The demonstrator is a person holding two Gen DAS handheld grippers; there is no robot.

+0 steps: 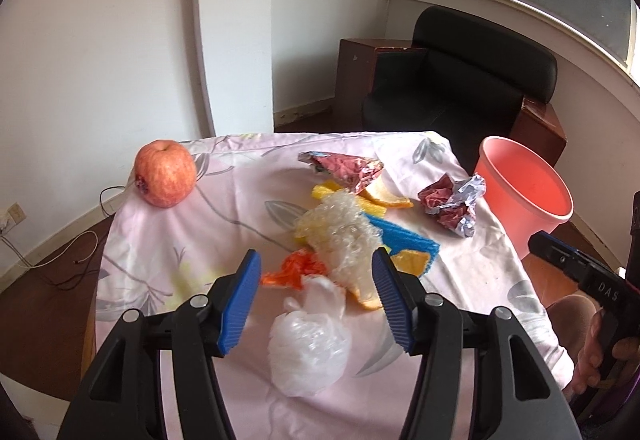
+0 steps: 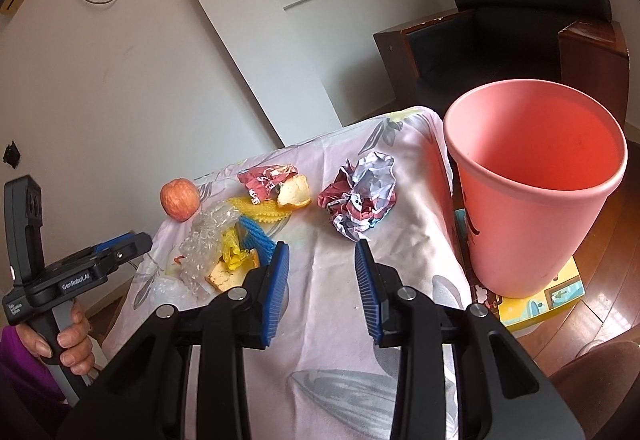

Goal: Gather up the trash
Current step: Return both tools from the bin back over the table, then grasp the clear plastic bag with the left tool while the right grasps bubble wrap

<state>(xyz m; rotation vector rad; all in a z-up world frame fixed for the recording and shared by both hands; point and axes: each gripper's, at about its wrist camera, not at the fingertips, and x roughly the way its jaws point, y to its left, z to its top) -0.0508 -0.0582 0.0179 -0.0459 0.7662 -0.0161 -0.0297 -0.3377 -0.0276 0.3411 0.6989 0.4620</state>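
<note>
Trash: heaped mid-table on the pale floral tablecloth (image 1: 168,240).
- White plastic bag (image 1: 308,344), crumpled, nearest the left wrist camera; lower edge partly masked by the black gripper frame.
- Bubble wrap (image 1: 340,236), clear, lying over yellow scraps and an orange plastic scrap (image 1: 294,270); what sits beneath hard to make out.
- Blue corrugated piece (image 1: 404,240), partly buried under the bubble wrap.
- Orange peel (image 1: 390,198), one end tucked under a red-and-silver foil wrapper (image 1: 344,166).
- Crumpled foil ball (image 1: 454,206), apart from the heap, toward the bin side of the table.

Bin: pink bucket (image 2: 532,176), upright, beside the table's right edge, standing on a yellow printed box (mostly hidden behind the bucket); nothing seen inside from this angle.

Not trash: apple (image 1: 166,174), whole, at the far left corner of the cloth.

Left gripper (image 1: 316,300): blue pads spread wide, over the white bag and the near end of the bubble wrap; bag lies between the pads in view, no pad seen pressing on it. In the right wrist view only its handle, held in a hand (image 2: 70,336), shows at the left; purple sleeve cut off by the frame.

Right gripper (image 2: 322,288): pads partly apart, nothing between them, over bare cloth just short of the foil ball.

Background: black armchair (image 1: 464,80), wall cables, wooden floor.
</note>
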